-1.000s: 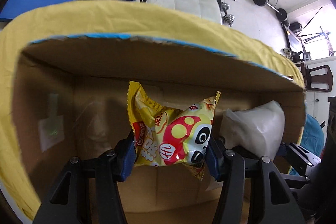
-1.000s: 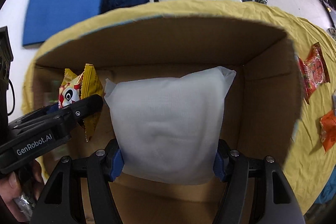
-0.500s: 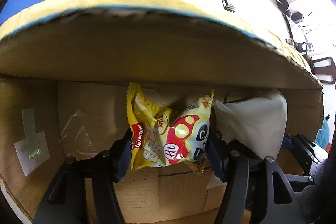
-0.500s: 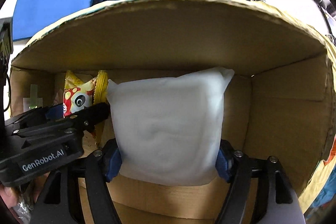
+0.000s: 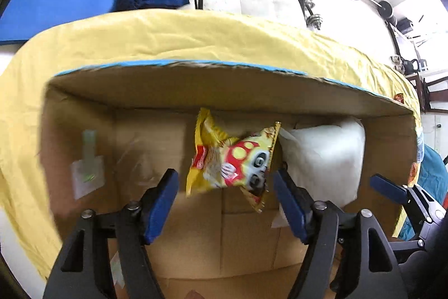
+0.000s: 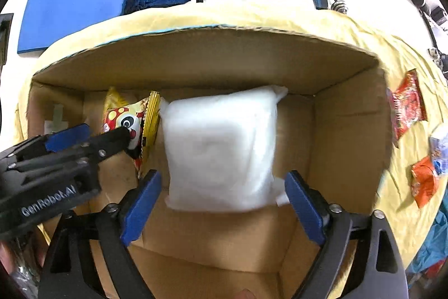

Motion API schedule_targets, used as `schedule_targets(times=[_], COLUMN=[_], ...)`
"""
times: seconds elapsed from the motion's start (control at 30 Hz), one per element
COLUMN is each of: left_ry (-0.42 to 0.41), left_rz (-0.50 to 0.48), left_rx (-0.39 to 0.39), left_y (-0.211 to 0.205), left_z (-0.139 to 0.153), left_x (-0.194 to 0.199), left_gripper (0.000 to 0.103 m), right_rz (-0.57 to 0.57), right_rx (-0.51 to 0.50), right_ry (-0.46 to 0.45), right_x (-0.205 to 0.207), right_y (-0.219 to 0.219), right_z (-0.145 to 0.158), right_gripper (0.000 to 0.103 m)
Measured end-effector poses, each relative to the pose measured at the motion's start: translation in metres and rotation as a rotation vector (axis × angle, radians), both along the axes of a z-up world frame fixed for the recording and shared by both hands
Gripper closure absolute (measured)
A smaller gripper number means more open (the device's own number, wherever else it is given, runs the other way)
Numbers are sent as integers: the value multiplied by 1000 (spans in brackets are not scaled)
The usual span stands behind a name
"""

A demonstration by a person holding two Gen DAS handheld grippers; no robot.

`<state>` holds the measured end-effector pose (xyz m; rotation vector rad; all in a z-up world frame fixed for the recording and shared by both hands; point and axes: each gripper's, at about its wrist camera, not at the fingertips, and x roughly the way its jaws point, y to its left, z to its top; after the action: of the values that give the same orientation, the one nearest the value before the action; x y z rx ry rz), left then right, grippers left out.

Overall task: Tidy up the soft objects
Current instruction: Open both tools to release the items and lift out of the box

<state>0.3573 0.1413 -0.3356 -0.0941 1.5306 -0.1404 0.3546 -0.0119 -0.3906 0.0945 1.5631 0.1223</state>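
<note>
Snack bag [image 5: 232, 161], white pillow [image 6: 221, 150] inside box [image 6: 350, 114]

Ahead of our left gripper [image 5: 225, 187], its blue pads matt against black plastic arms, a glossy yellow foil snack packet [image 5: 232, 159] catches the light. Beyond our right gripper [image 6: 222, 192] we see a soft white pillow [image 6: 221, 150] of matt, fine-woven cloth. Both sit inside a cardboard box [image 6: 347, 131] of dull brown paperboard with a rough torn rim. Under it lies a creased yellow cloth [image 5: 179, 41], with shiny orange wrappers [image 6: 407, 108] to our right.
</note>
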Motion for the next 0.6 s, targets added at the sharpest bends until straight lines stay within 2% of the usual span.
schedule_targets(times=[0.07, 0.13, 0.17, 0.3, 0.5, 0.6], left_ry=[-27, -55, -64, -106, -153, -185], left_rz=[13, 24, 26, 40, 77, 73], left_rx=[6, 11, 16, 42, 24, 42], left_y=[3, 11, 11, 20, 27, 23], left_z=[12, 20, 24, 36, 50, 62], left_x=[-11, -32, -37, -58, -81, -94], left_gripper=[30, 24, 17, 2, 1, 1], right_rz=[-2, -4, -6, -16, -20, -15], right_rx=[-1, -4, -7, -2, -31, -46], right_ry=[-5, -14, -21, -39, -95, -133], right_x=[-7, -22, -25, -47, -79, -88], right_y=[1, -2, -3, -6, -4, -2], right_z=[6, 15, 19, 30, 52, 69], right_gripper=[7, 1, 0, 0, 0, 0])
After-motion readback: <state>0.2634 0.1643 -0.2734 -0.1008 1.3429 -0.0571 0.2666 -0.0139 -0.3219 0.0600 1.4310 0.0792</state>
